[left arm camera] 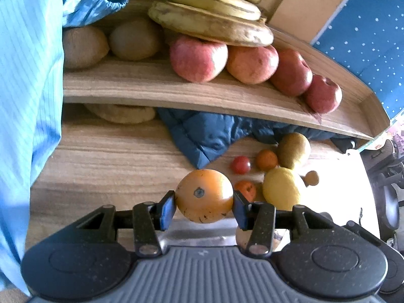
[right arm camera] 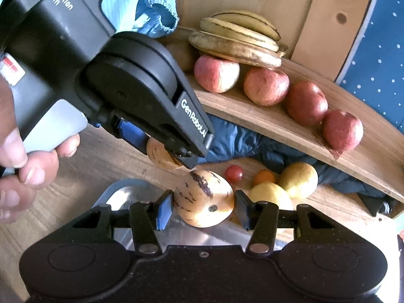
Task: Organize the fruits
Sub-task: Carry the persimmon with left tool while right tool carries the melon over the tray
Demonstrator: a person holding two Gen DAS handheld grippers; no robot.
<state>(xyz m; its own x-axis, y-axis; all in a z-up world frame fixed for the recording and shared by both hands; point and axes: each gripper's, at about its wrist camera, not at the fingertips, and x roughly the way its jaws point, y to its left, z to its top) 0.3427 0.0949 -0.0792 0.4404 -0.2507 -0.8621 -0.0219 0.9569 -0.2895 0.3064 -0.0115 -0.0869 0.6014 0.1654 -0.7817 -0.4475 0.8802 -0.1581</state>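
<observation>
A dark blue quilted cloth (left arm camera: 202,136) lies bunched on my wooden tabletop (left arm camera: 106,166), tucked under the front edge of the wooden shelf (left arm camera: 156,88) and spilling out toward me near the middle. In my right view the same cloth (right arm camera: 252,146) runs along beneath the shelf (right arm camera: 277,123) toward its right end. A light blue elastic-cuffed cover (right arm camera: 156,15) sits at the shelf's back left corner. A shiny metal tray (right arm camera: 121,199) rests on the tabletop (right arm camera: 101,156) close to me. Behind the shelf, at right, hangs blue fabric with white dots (left arm camera: 358,25).
</observation>
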